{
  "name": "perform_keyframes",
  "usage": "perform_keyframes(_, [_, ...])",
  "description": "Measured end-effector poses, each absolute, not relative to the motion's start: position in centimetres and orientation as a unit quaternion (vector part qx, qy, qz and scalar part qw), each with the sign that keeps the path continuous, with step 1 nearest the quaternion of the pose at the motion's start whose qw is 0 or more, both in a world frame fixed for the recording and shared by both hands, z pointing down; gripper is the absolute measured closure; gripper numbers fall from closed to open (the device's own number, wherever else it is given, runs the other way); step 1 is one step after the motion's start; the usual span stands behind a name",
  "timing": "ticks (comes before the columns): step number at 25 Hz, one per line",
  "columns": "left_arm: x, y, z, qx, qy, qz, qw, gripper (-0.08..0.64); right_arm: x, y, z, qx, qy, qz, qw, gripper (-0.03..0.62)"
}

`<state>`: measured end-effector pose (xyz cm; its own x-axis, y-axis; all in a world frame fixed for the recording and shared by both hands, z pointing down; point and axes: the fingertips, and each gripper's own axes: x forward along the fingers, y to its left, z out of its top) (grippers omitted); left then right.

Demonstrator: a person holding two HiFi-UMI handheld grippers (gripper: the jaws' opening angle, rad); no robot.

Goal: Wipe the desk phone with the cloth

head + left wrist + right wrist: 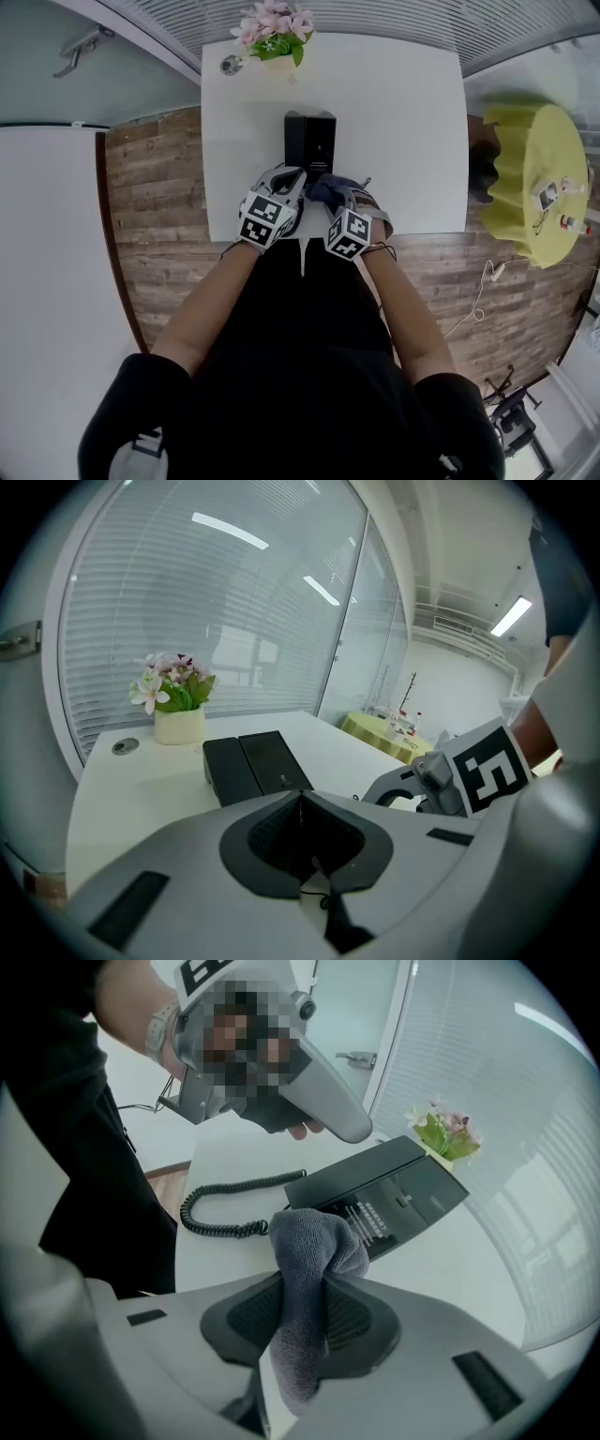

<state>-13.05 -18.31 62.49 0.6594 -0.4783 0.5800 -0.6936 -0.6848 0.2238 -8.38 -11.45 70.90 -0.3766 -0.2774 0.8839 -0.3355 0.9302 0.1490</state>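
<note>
A black desk phone [309, 141] lies on the white table [403, 112], just beyond both grippers. In the right gripper view the phone [389, 1199] shows a face with small white print, and its coiled cord [220, 1208] trails toward the near table edge. My right gripper [314, 1283] is shut on a grey cloth [314, 1241], whose bunched end sits at the phone's near edge. The cloth [323, 190] shows dark between the two grippers in the head view. My left gripper [302, 794] is shut with nothing in it, a short way before the phone [258, 764].
A white pot of pink flowers [275, 33] stands at the table's far edge, behind the phone, beside a round grommet [231, 65]. A glass wall with blinds lies beyond. A round table with a yellow cover [534, 178] stands to the right, on wooden floor.
</note>
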Motion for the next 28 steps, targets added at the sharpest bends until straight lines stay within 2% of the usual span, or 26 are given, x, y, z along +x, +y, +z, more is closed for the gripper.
perform_keyframes(6, [-14.0,-17.8,59.1,0.893,-0.331,0.23,0.2,0.549,-8.3,-11.7,66.7,0.228,-0.85,0.063,0.471,0.482])
perform_keyframes(17, [-14.6,-18.9,47.5,0.919,-0.333,0.154,0.144,0.549,-7.7,-16.1,49.7,0.34,-0.901,0.052,0.266,0.482])
perform_keyframes(28, [-13.4,-19.7,34.6,0.94,-0.329,0.061,0.068,0.549,-6.8,-18.5,34.3,0.383,-0.92,0.03,0.072,0.482])
